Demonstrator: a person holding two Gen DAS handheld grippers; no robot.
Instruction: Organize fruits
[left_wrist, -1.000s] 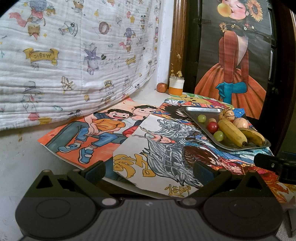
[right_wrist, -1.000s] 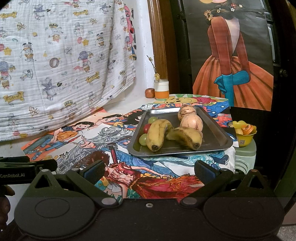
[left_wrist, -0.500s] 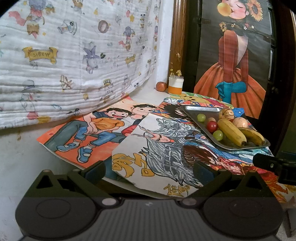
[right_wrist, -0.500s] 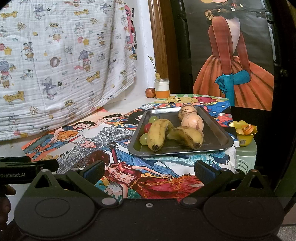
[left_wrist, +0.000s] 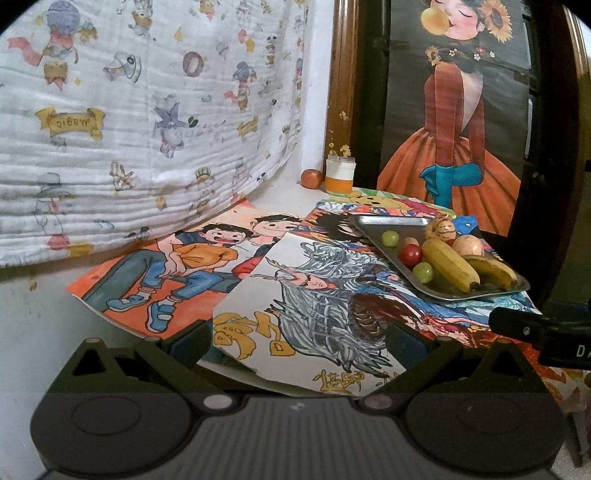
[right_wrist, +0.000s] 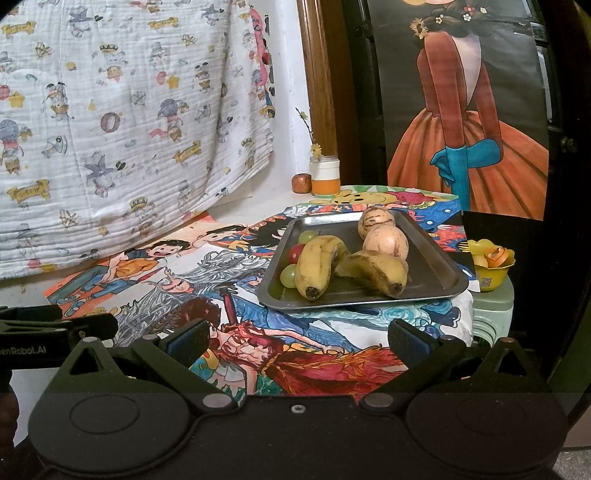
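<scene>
The metal tray (right_wrist: 436, 266) is seen resting on the drawing-covered bench (right_wrist: 332, 332), ahead of the right tongs (right_wrist: 299, 339) and slightly to their right; from the left tongs (left_wrist: 299, 339) it lies well off to the right and farther away, so the right hand is judged the nearer. Both pairs of tongs are held wide apart, and nothing is gripped by either. On the tray, two bananas (right_wrist: 317, 266) are laid with their long axes running roughly toward the right camera, dark tips nearest. Two round pale fruits (right_wrist: 386, 242) are placed behind them, and grapes (right_wrist: 288, 275) with a small red fruit (right_wrist: 295, 252) are gathered along the tray's left side.
</scene>
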